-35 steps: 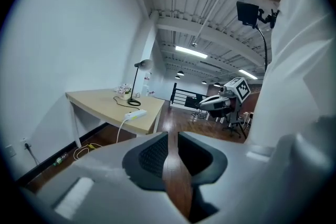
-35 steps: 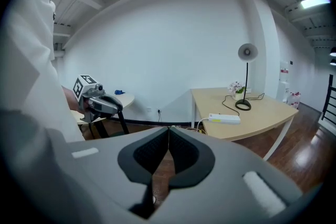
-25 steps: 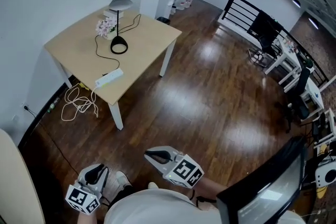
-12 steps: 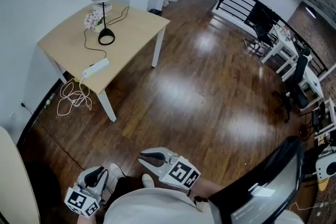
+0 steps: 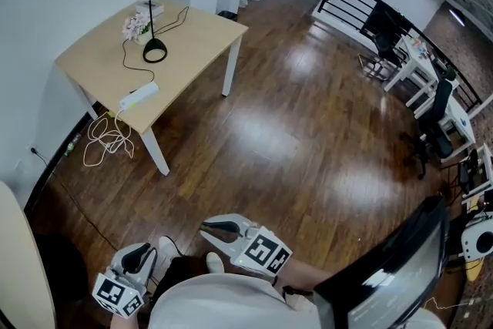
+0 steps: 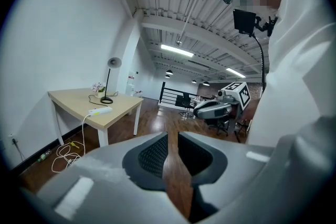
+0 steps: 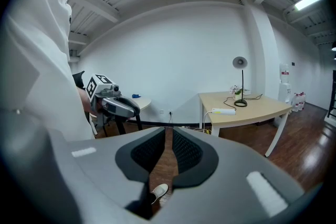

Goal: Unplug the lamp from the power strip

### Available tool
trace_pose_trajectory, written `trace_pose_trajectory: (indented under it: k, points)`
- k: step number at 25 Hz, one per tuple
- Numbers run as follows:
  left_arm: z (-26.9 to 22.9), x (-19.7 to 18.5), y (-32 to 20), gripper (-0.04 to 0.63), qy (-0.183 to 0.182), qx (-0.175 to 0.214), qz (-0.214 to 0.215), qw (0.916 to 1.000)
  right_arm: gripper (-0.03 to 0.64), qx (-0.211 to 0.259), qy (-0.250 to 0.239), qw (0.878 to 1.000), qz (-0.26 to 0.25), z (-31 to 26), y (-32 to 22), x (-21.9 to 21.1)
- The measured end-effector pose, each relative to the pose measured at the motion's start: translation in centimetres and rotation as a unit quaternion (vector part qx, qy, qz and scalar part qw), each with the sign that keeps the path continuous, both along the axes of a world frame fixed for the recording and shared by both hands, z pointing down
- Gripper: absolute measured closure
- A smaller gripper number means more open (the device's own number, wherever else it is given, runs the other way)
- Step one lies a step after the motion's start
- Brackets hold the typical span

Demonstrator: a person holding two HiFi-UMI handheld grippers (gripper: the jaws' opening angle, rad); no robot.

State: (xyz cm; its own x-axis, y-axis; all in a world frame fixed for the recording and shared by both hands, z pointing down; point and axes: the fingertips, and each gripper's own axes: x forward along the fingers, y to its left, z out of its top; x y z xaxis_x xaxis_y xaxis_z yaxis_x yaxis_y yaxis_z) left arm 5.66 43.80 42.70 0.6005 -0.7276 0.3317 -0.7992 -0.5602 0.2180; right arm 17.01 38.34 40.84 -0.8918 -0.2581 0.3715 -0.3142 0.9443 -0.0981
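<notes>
Pale wood table [image 5: 192, 38] by white wall, well apart from me. Lamp [image 5: 155, 52] upright on it toward back, black round base just beside small flower pot [image 5: 135, 27]. Black cord [image 5: 125, 62] runs from base toward white power strip [image 5: 139, 95] lying near table's front edge; plug itself too small to make out. White cable [image 5: 104, 144] drops from strip to loose coil on dark wood floor [image 5: 293, 142].

Left gripper [image 5: 137, 258] low by my body: jaws narrowly apart, nothing between, only floor through gap. Right gripper [image 5: 219, 229] likewise: narrow gap, empty, my shoe [image 7: 158, 191] showing below.
</notes>
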Motion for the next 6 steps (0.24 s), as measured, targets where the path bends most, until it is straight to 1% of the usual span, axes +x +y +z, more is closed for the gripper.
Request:
trace_pose_trajectory:
  k: [6]
  points:
    - [0.68,-0.99,-1.06,0.526,0.001,-0.009,0.0,1.0,0.569,-0.007,0.002,1.0,0.003,0.62,-0.83,-0.58]
